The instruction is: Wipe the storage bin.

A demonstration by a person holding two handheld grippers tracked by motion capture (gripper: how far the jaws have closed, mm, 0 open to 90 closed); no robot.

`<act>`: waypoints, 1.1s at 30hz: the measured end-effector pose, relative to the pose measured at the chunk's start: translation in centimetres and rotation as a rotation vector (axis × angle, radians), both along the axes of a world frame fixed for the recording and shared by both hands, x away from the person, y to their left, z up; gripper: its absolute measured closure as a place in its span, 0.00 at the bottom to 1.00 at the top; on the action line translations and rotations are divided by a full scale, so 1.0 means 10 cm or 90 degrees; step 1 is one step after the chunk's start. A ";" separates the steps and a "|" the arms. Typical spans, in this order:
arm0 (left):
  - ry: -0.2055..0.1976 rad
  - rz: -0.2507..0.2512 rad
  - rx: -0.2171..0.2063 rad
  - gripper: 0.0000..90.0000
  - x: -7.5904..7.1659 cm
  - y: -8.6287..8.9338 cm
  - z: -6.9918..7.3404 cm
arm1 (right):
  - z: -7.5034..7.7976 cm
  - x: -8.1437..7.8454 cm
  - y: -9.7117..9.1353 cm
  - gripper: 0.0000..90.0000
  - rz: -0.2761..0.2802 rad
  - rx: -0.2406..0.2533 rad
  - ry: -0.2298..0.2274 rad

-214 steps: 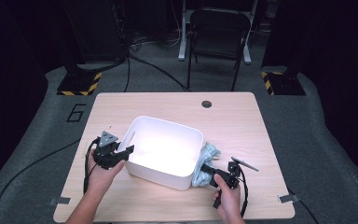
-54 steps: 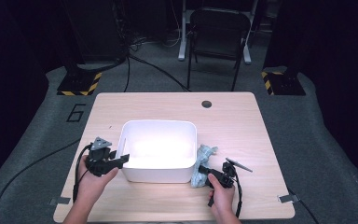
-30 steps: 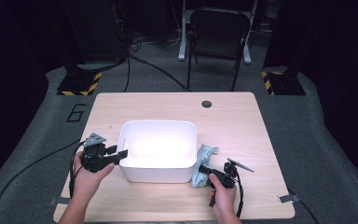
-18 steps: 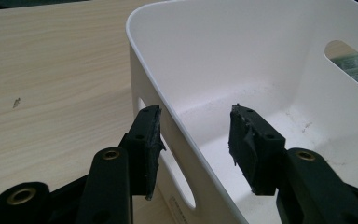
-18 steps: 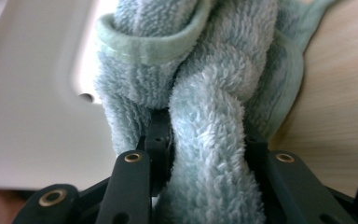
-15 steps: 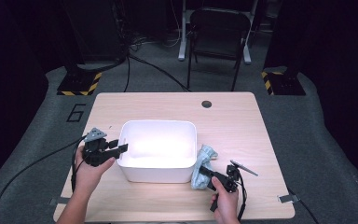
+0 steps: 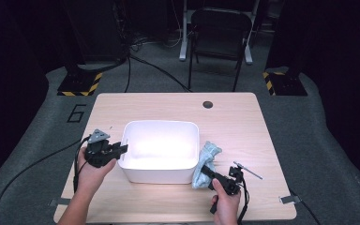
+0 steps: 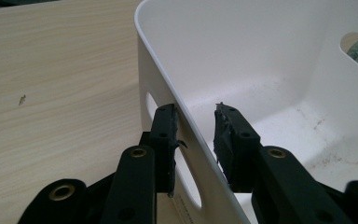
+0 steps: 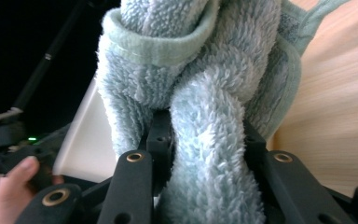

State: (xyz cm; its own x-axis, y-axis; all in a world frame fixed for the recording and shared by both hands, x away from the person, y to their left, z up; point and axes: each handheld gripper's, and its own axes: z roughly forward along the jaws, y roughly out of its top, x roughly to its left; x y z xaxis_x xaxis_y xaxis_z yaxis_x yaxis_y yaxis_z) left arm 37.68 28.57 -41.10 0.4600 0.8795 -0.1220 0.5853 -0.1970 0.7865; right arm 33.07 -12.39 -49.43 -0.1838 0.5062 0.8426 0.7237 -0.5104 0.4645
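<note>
Meanwhile, left gripper [image 8: 193, 123] straddles near wall of white bin [image 7: 161, 150] at table [image 7: 243, 122] centre, jaws just closing, outer pad touching wall, inner pad slightly off. Right gripper [image 7: 209, 172] clamps fluffy light-blue towel [image 9: 200, 98], lifted just beside bin's right side.

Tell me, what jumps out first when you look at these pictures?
A bright white tub sits in the middle of the wooden table, glowing against the dark room. At its right side, the right gripper is clamped on a fluffy pale-blue towel. On the other side, the left gripper straddles the tub's wall beside a handle hole, one jaw outside and one inside; its jaws have just been closing.
</note>
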 end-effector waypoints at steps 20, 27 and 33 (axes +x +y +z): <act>0.025 0.005 -0.004 0.72 -0.17 -0.17 -0.03 | -0.43 0.24 -0.15 0.75 -0.019 0.003 0.125; 0.039 -0.011 -0.003 0.64 -0.24 -0.23 0.00 | -0.44 0.33 -0.26 0.75 -0.039 0.002 0.122; 0.041 -0.028 -0.007 0.59 -0.21 -0.19 -0.01 | -0.43 0.35 -0.25 0.74 -0.040 0.015 0.133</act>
